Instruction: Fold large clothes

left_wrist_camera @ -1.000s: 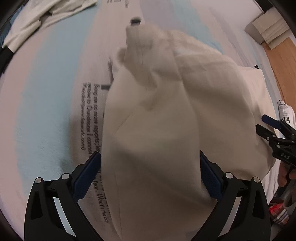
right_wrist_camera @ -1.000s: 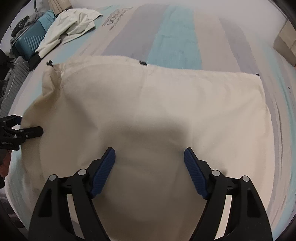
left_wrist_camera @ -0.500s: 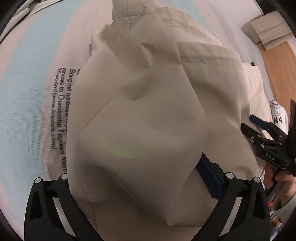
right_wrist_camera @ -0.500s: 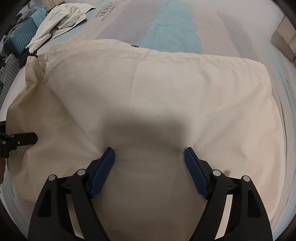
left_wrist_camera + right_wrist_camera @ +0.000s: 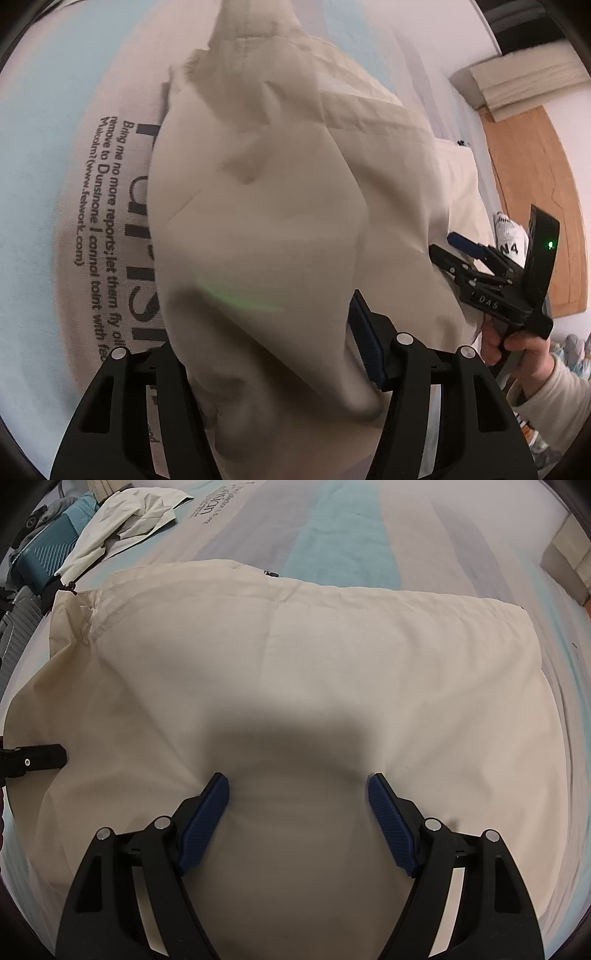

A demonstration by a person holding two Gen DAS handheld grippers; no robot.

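Note:
A large cream garment (image 5: 314, 657) lies spread on a striped bed sheet (image 5: 343, 535), its hemmed edge at the far side. My right gripper (image 5: 298, 779) hovers open just above its near part, pads apart. In the left wrist view the same garment (image 5: 258, 221) is bunched and lifted over my left gripper (image 5: 273, 332). The cloth hides the left pad; only the right blue pad (image 5: 365, 347) shows. The right gripper (image 5: 480, 269) appears at the right edge, held by a hand.
A second pale garment (image 5: 125, 520) lies crumpled at the bed's far left beside a teal suitcase (image 5: 48, 550). Printed black text (image 5: 99, 229) runs along the sheet. Wooden floor (image 5: 535, 184) and stacked boards (image 5: 517, 85) lie beyond the bed.
The left gripper has lifted the garment's side and carried it toward the right gripper; the cloth now covers its left pad. The right gripper moved slightly forward over the garment.

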